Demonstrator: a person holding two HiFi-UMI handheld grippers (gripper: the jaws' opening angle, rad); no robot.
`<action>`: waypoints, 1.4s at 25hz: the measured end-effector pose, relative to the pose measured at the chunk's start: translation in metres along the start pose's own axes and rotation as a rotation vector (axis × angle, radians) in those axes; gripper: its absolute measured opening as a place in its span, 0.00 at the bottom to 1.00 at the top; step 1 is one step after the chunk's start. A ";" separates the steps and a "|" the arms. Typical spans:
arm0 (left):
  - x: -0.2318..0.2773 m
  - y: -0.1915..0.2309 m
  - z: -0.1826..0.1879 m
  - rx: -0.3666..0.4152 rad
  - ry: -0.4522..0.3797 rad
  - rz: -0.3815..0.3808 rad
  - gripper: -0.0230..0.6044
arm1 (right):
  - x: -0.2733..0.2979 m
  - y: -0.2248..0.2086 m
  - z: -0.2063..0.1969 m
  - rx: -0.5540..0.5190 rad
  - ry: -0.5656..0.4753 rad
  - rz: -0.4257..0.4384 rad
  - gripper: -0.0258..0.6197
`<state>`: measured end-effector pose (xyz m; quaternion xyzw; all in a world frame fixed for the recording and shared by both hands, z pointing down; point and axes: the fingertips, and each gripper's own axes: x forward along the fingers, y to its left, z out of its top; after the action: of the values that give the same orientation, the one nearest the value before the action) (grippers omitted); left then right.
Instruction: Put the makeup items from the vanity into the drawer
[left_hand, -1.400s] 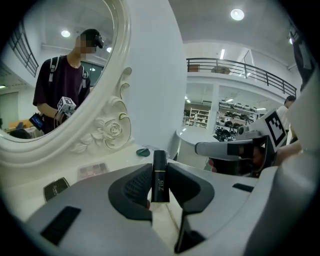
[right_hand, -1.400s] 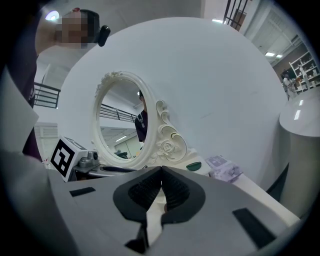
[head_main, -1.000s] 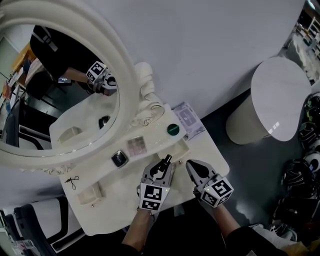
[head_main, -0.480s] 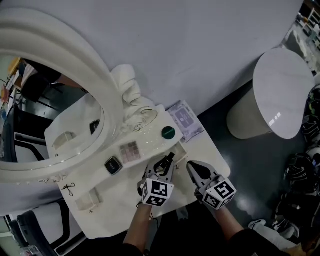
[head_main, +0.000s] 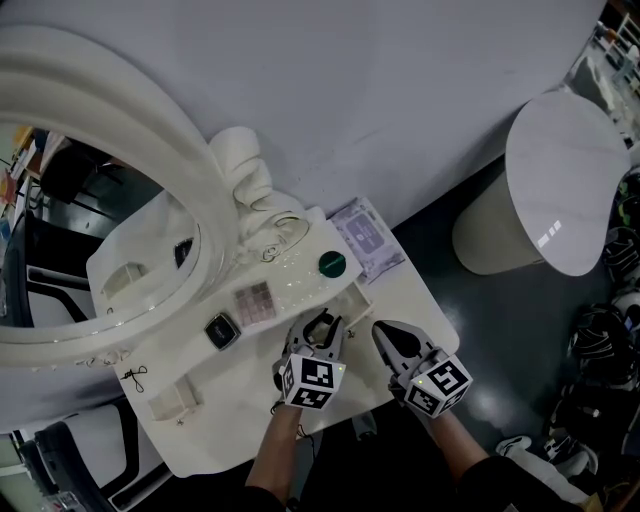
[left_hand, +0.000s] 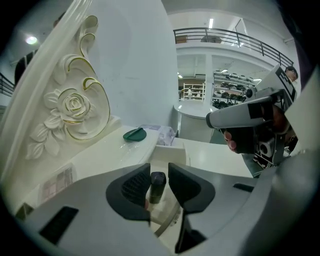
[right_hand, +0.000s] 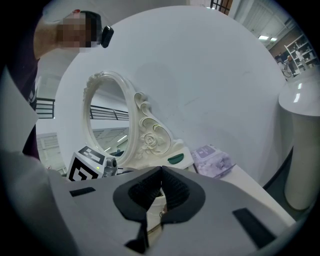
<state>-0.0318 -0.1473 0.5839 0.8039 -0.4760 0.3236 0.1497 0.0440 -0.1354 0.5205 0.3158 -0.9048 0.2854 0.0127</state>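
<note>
My left gripper (head_main: 322, 330) hangs over the small open drawer (head_main: 352, 300) at the vanity's front. A black makeup tube (left_hand: 157, 186) stands upright between its fingers, with a slim gap on the right side. The jaws have just been opening, and the pads no longer press on the tube. My right gripper (head_main: 385, 338) sits just to the right, shut and empty (right_hand: 161, 186). On the vanity top lie a green round compact (head_main: 331, 264), an eyeshadow palette (head_main: 253, 301) and a black compact (head_main: 221, 329).
An ornate white oval mirror (head_main: 90, 250) rises at the back left of the vanity. A purple wipes pack (head_main: 366, 238) lies at the right corner. A second open drawer (head_main: 175, 398) is at the front left. A round white side table (head_main: 560, 180) stands to the right.
My left gripper has sunk toward the open drawer with the black tube. The tube stuck out past the fingertips before and now sits lower between them. The right gripper has hardly moved.
</note>
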 end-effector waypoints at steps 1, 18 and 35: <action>-0.002 0.001 0.000 -0.006 -0.004 0.005 0.22 | 0.000 0.001 0.000 0.000 0.000 0.002 0.08; -0.069 0.012 0.030 -0.158 -0.165 0.025 0.14 | -0.006 0.038 0.016 -0.041 -0.045 0.021 0.08; -0.141 0.011 0.031 -0.244 -0.320 0.026 0.06 | -0.020 0.100 0.022 -0.098 -0.112 0.027 0.08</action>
<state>-0.0770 -0.0756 0.4664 0.8149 -0.5396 0.1337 0.1642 0.0055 -0.0725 0.4471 0.3181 -0.9211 0.2229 -0.0264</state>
